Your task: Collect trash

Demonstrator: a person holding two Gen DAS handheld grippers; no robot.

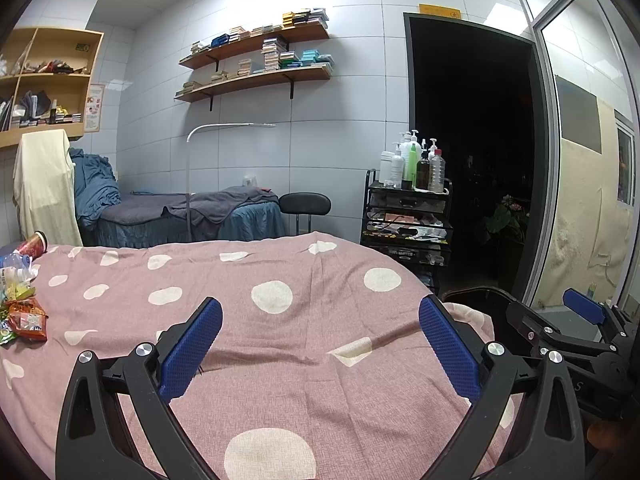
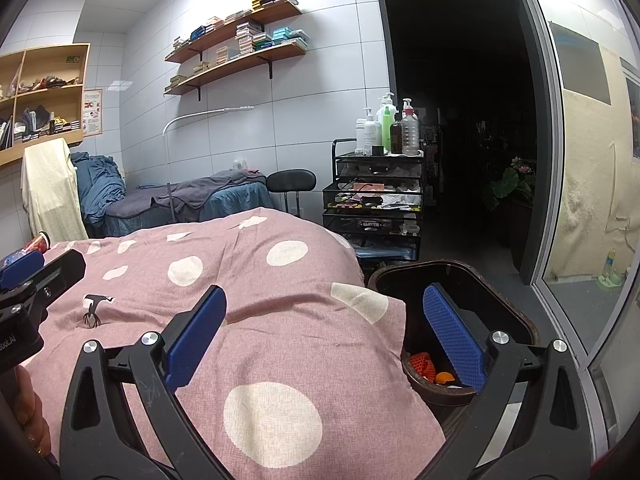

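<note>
Blue ribbed fingers of left gripper (image 1: 320, 344): spread wide, nothing between them, poised over pink bedspread with cream polka dots (image 1: 280, 292). Blue ribbed fingers of right gripper (image 2: 325, 336): likewise spread wide and empty, left finger over the bedspread's edge, right finger over the mouth of dark round trash bin (image 2: 516, 320).

Trash, left wrist view: heap of crinkled orange and green snack wrappers (image 1: 24, 316) on the bedspread, well to the left of the left gripper's fingers, apart from them. Just behind the heap, clear plastic bottle lying on its side (image 1: 16, 264); behind that, red printed paper cup on its side (image 1: 34, 244).

Trash bin contents, right wrist view: orange ribbed object (image 2: 422, 364) and small orange piece (image 2: 444, 378) at the bottom, just left of the right finger. Bin placed beside the bed's right edge, touching or near the hanging cloth.

Beyond the bed: black mesh drawer trolley (image 2: 372, 208) topped with pump bottles, black round stool (image 2: 291, 180), blue-draped massage table (image 1: 180, 212), dark open doorway (image 1: 472, 140).
</note>
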